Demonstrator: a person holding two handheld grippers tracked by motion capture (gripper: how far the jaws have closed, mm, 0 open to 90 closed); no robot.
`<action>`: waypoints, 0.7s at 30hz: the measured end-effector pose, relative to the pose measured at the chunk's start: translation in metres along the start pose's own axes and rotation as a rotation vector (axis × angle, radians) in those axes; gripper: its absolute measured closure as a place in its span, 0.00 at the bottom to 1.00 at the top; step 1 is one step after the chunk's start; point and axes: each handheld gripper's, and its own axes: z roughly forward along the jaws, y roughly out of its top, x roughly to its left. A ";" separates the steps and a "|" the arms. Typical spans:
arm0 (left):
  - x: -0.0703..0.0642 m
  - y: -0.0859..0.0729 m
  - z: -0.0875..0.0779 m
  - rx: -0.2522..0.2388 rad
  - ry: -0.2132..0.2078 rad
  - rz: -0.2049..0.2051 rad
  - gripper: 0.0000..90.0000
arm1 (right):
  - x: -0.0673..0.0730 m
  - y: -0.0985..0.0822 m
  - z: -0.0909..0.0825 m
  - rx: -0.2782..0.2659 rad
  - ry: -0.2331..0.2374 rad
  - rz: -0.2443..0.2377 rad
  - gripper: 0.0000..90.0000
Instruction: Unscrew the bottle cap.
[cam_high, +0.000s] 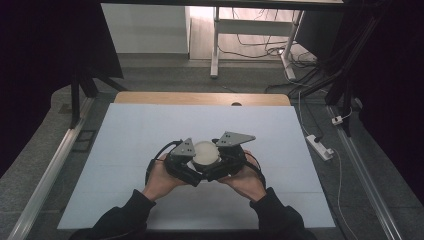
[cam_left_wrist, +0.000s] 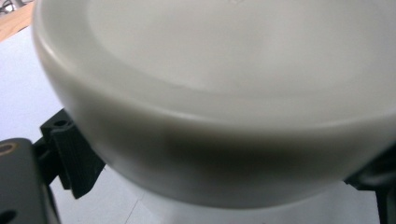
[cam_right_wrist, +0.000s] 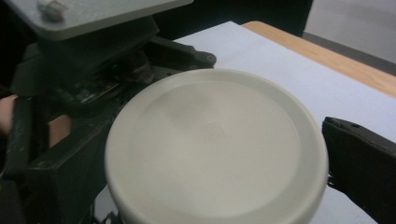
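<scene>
A round cream-white jar with a smooth lid (cam_high: 206, 154) is held just above the white table cover (cam_high: 150, 125), between both grippers. My left gripper (cam_high: 192, 162) comes in from the left. In the left gripper view its jaws (cam_left_wrist: 219, 186) sit under the lid's rim (cam_left_wrist: 187, 116), closed on the jar's body (cam_left_wrist: 154, 207). My right gripper (cam_high: 222, 160) comes in from the right. In the right gripper view its jaws (cam_right_wrist: 210, 186) press on either side of the lid (cam_right_wrist: 215, 149). The left gripper's grey plate (cam_right_wrist: 93, 14) shows behind the lid.
The white cover lies on a wooden table whose far edge (cam_high: 200, 98) shows bare. On the floor to the right lie a power strip (cam_high: 320, 146) and cables. A white desk frame (cam_high: 215, 50) stands beyond the table. Metal rails (cam_high: 50, 170) run along both sides.
</scene>
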 end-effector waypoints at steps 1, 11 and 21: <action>-0.001 0.000 0.000 0.001 0.004 -0.001 0.08 | 0.001 0.000 0.000 0.003 -0.011 -0.001 0.00; 0.001 0.000 0.000 0.009 -0.025 0.010 0.08 | 0.001 -0.002 0.000 -0.004 0.015 -0.014 0.08; 0.004 -0.002 0.000 0.007 -0.166 0.062 0.08 | -0.012 -0.004 -0.005 0.009 0.210 -0.058 0.08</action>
